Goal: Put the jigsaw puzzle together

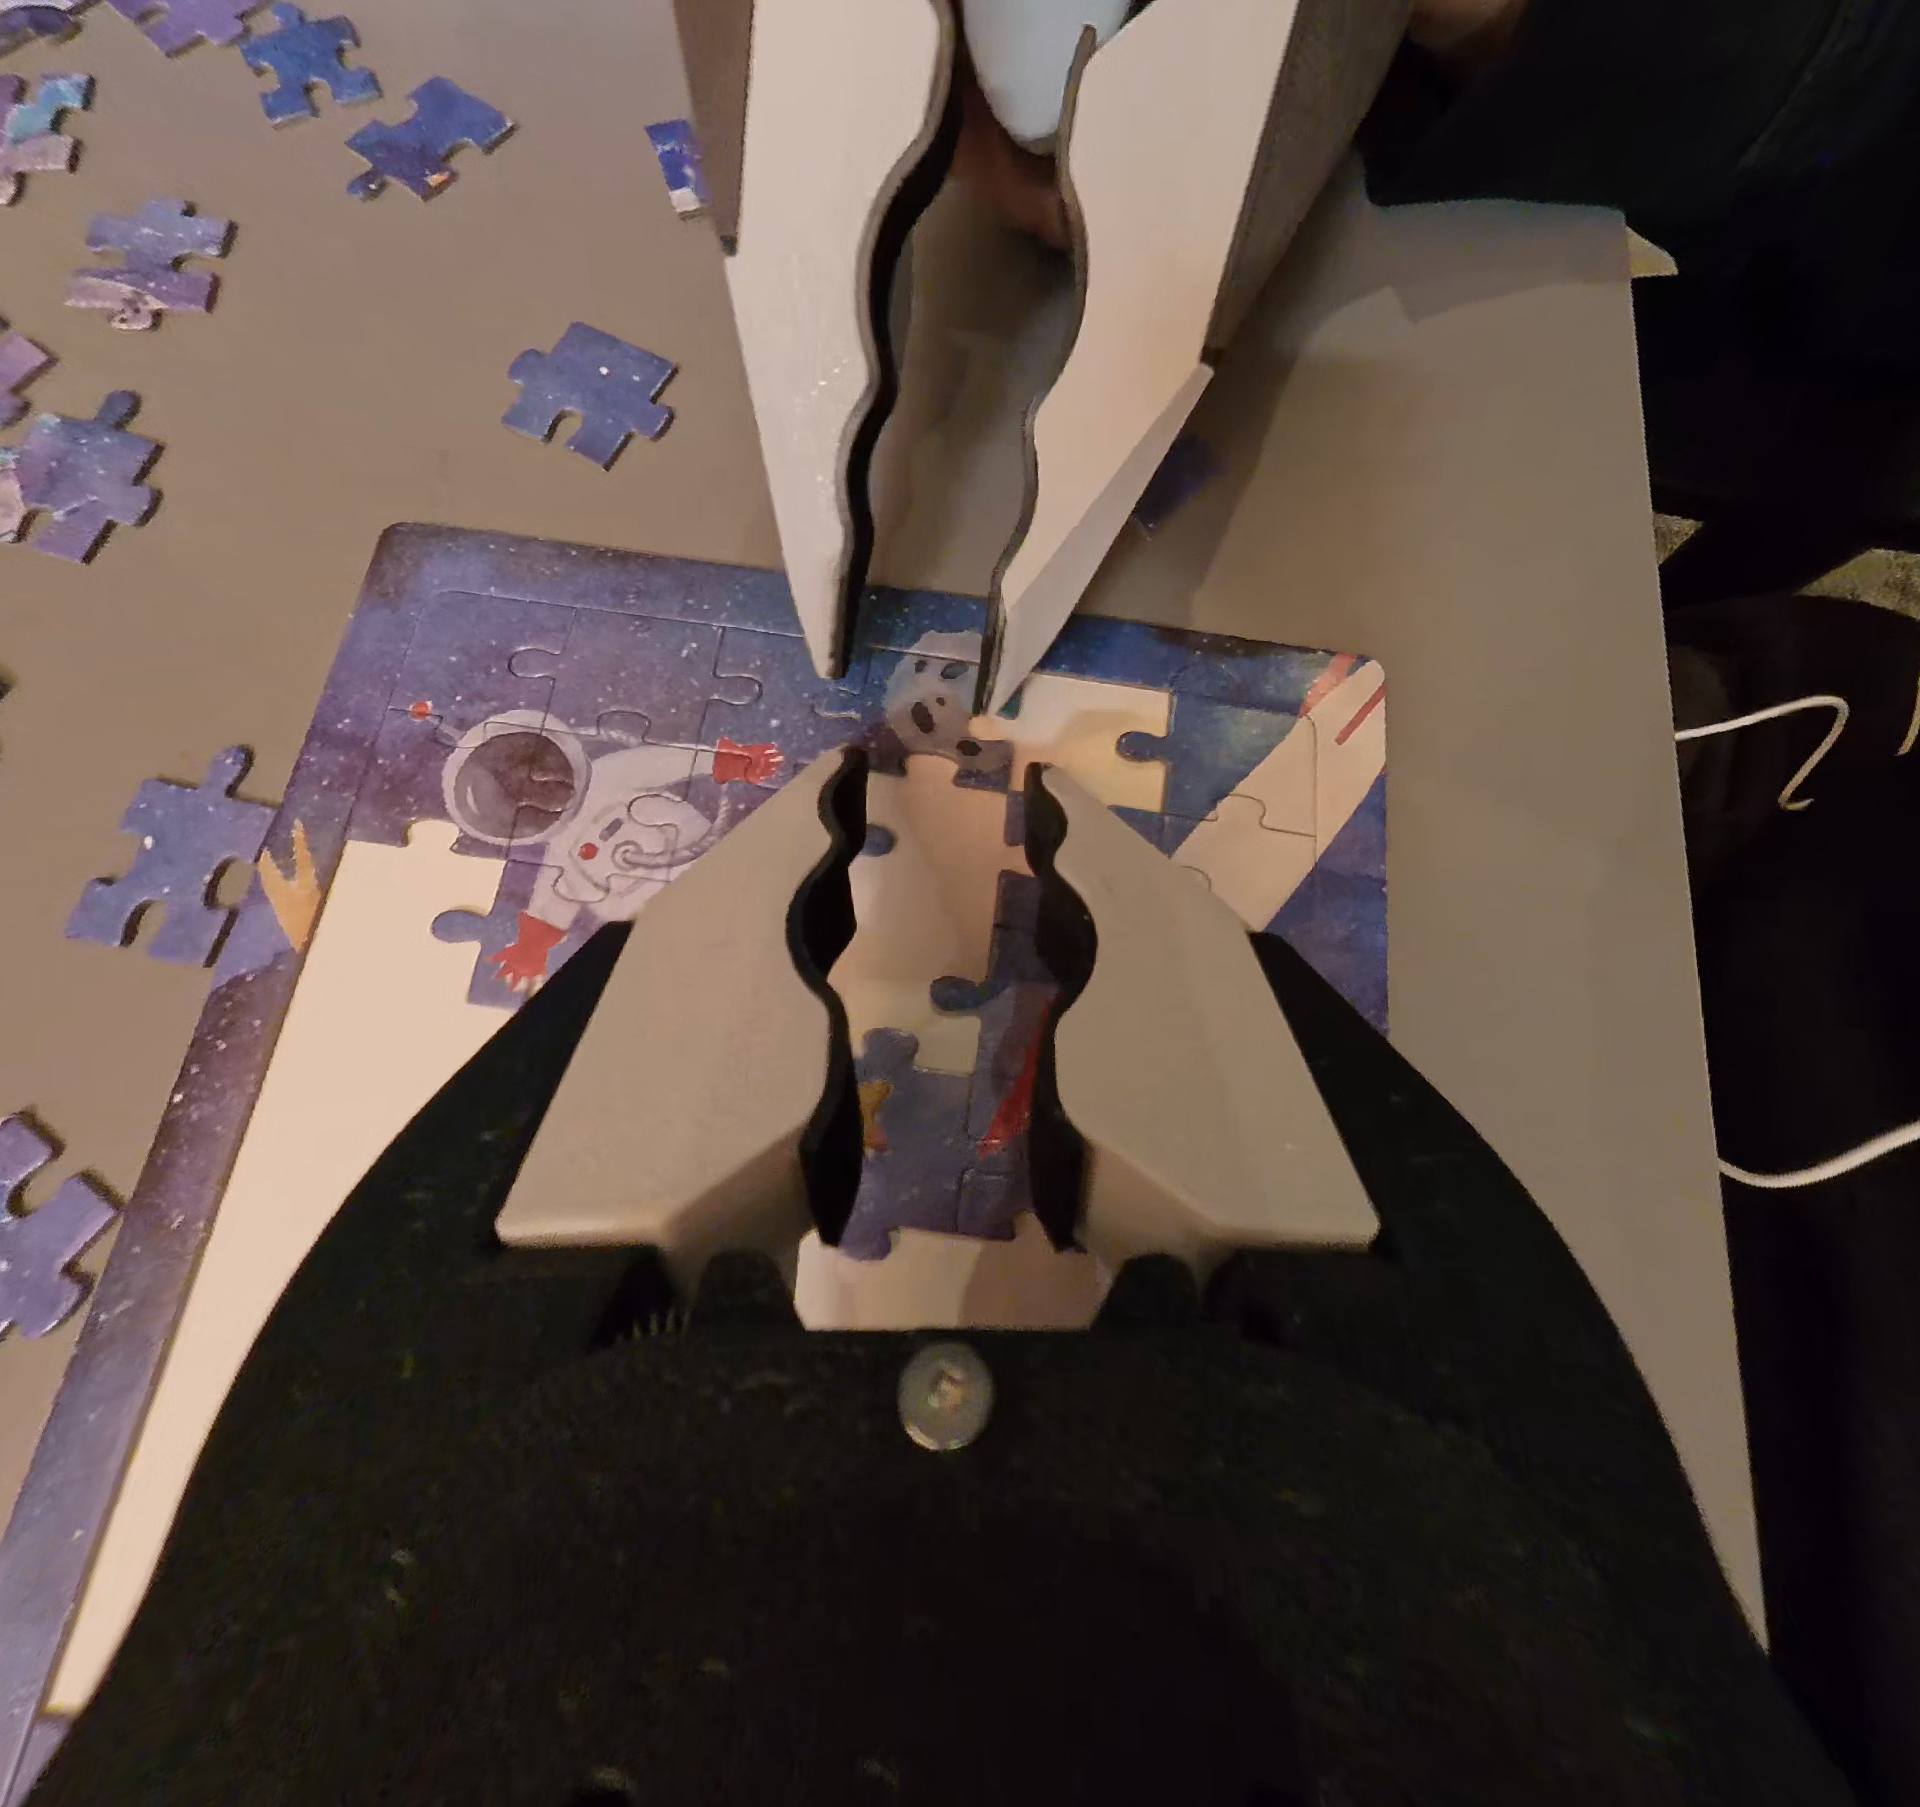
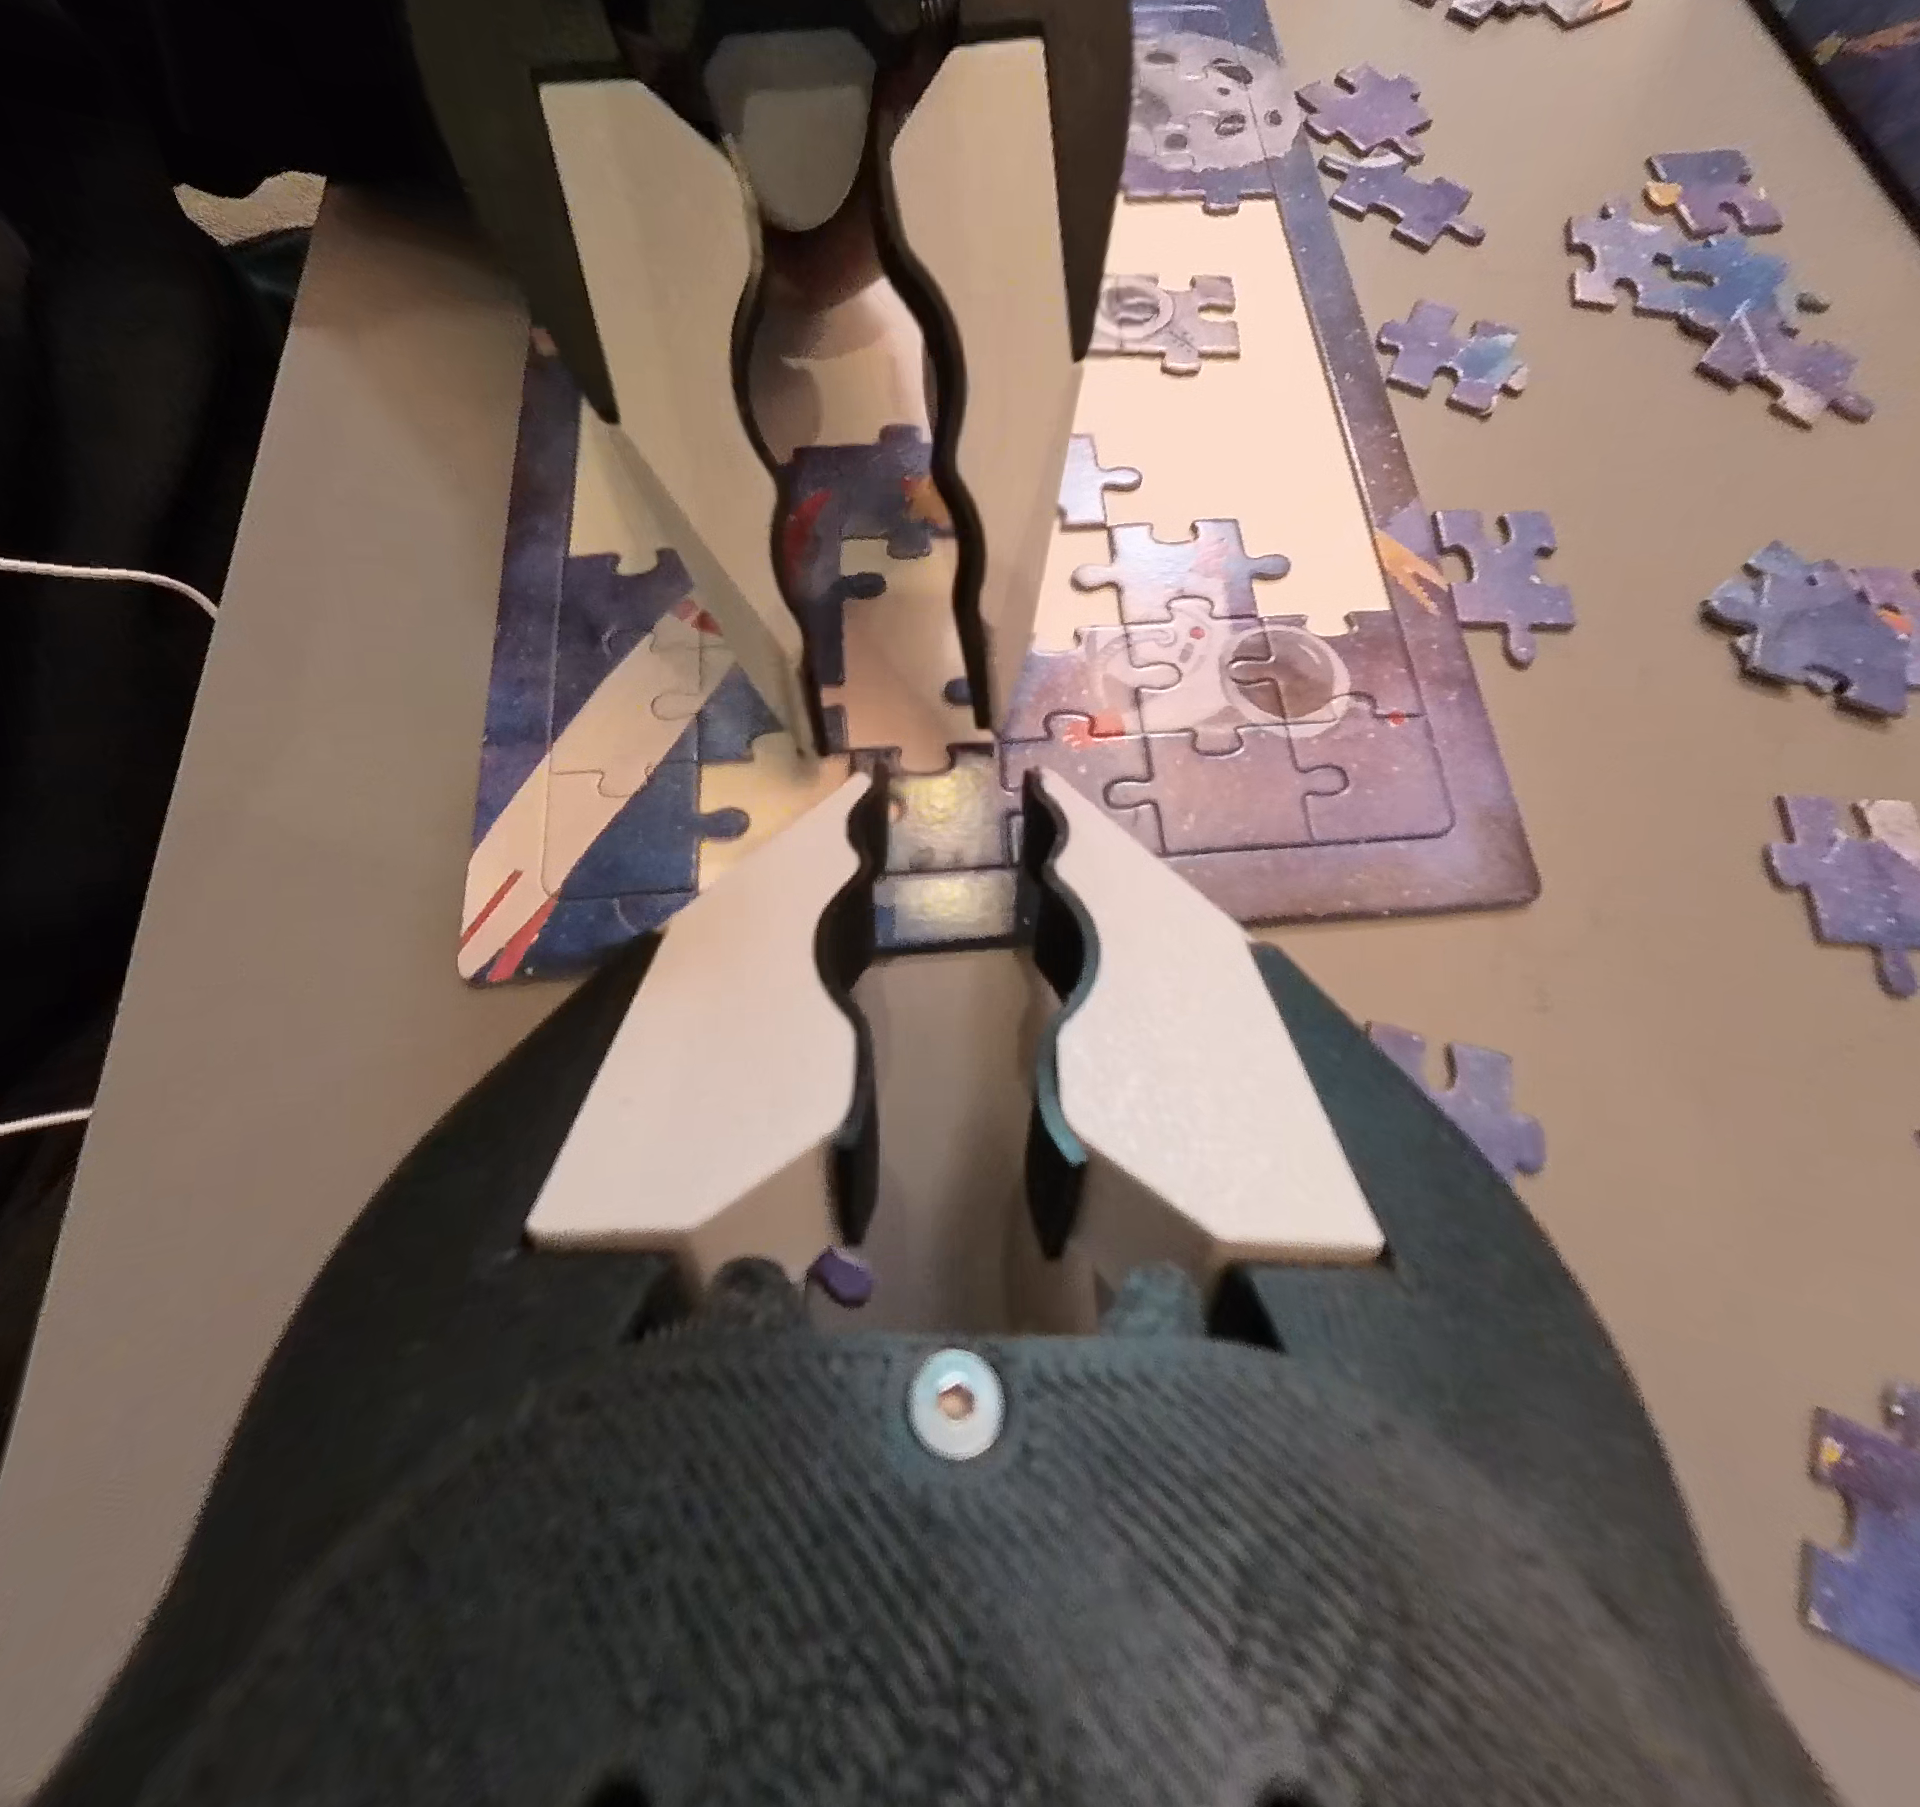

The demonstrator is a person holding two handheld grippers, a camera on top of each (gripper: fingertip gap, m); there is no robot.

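Over a half-filled space puzzle, two grippers meet tip to tip.

On the grey table [image 1: 1455,469], loose blue pieces [image 1: 592,401] lie scattered at left; the puzzle tray [image 1: 343,1009] with its astronaut [image 1: 561,801] sits centre. The left gripper [image 1: 945,781] has its jaws parted over a bare gap in the tray, gripping nothing. The right gripper [image 1: 914,692], opposite, straddles a moon-face piece [image 1: 935,708] seated at the far border, jaws apart; whether its pads press on it cannot be told.

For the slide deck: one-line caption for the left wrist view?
Both grippers' open jaws meet over a half-finished space jigsaw, loose pieces alongside.
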